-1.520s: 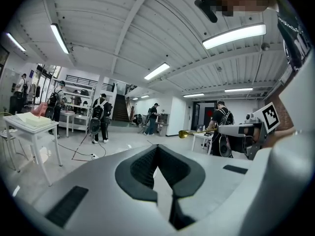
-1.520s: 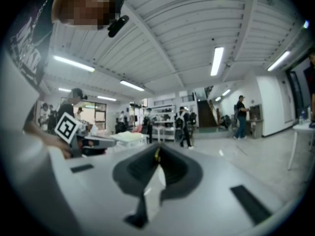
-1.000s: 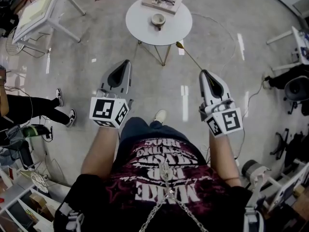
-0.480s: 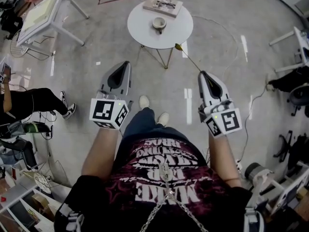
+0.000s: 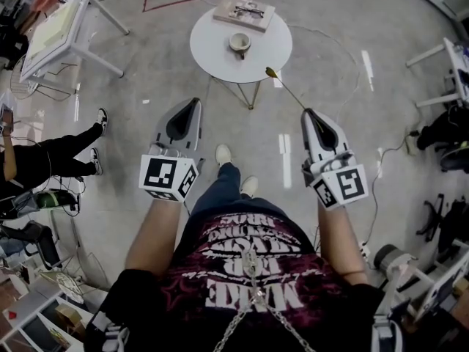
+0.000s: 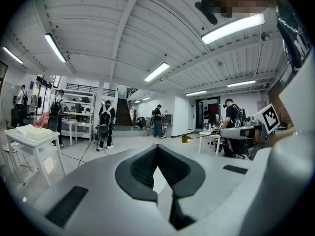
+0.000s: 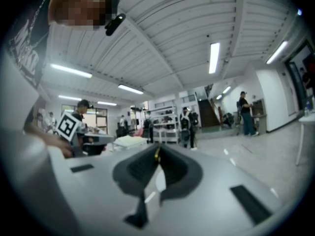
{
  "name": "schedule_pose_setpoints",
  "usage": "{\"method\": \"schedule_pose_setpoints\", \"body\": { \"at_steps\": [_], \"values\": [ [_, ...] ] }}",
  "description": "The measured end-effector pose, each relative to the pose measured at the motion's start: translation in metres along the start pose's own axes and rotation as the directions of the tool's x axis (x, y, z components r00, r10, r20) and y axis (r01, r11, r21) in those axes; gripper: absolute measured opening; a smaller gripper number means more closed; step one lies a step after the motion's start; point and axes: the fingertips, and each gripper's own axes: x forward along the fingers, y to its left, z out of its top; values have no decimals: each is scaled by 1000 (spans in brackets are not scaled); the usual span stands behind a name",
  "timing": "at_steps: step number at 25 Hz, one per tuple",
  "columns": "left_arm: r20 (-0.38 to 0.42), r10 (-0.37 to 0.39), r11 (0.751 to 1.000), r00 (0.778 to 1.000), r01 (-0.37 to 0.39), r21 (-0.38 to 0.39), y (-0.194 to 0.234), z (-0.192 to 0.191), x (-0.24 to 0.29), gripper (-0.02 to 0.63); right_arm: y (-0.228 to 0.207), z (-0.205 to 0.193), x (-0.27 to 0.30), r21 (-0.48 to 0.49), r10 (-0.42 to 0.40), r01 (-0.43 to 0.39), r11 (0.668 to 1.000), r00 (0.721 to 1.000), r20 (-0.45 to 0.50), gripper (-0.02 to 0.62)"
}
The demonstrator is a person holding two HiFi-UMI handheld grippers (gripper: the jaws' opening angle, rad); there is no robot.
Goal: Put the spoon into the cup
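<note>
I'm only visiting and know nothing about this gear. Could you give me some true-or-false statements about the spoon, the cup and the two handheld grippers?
1. The slim gold metal spoon is clamped in the right gripper's fingers. True.
2. The spoon stands in the small pale cup. False: it is held in the air, short of the table.
3. The cup sits on the round white table. True.
4. The left gripper holds a book. False: its fingers are together on nothing; the tan book lies on the table.
</note>
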Motion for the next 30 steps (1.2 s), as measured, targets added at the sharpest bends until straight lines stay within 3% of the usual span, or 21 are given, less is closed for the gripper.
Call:
{"method": "schedule_pose_setpoints", "body": {
  "at_steps": [8, 22, 30],
  "values": [
    [-1, -32, 999, 999, 32, -16, 19, 0, 30, 25, -9, 0, 35, -4, -1, 1, 1000, 1000, -27, 35],
    [-21, -23, 998, 1000, 21, -56, 70, -14, 60, 25, -10, -9, 96, 7, 7, -6, 1000, 998, -65, 35],
    [-21, -66, 997, 998, 65, -47, 87, -3, 85, 25, -8, -4, 128, 22, 4, -2, 1000, 998, -66, 35]
  ]
}}
